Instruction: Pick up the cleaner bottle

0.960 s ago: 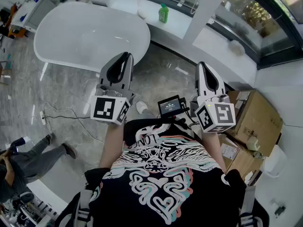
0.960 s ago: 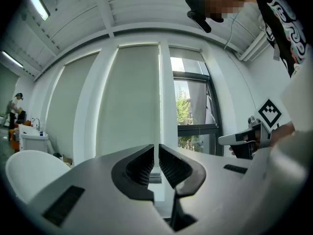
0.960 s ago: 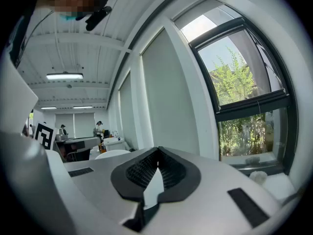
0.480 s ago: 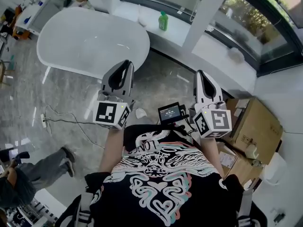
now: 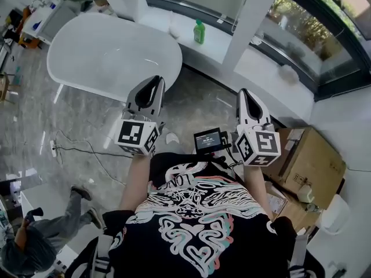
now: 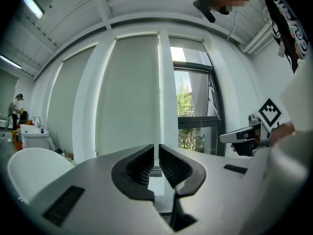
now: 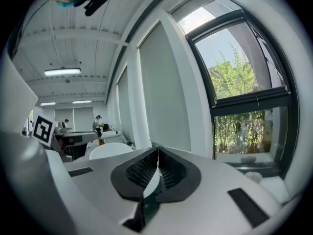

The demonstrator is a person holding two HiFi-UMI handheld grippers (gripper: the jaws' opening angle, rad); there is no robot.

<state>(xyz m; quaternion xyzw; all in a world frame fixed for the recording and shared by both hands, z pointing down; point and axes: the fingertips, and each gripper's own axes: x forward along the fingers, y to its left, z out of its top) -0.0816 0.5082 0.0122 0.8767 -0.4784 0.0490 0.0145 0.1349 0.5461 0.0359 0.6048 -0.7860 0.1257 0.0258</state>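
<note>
Standing upright on the white window ledge (image 5: pixel 174 16), the small green cleaner bottle (image 5: pixel 199 32) sits roughly midway along the stretch between two white pillars (image 5: pixel 246 16). It is well apart from both tools, beyond the far right edge of the white oval table (image 5: pixel 110 54).

The left tongs (image 5: pixel 153 84) and the right tongs (image 5: pixel 243 94) are held out level over the grey stone floor (image 5: pixel 203 97). Each has its jaws pressed together with nothing between the ribbed pads, so neither has hold of anything, and both must open before a grasp.

From this far off the bottle's details are too small to read. It looks like a moulded plastic container, so probably light to moderate in weight depending on fill. Its walls are likely smooth and may give a little under a squeeze. The widest flat part of the body, below the shoulder, seems the safest place to clamp. The narrow cap end would likely let it swing or slip.
</note>
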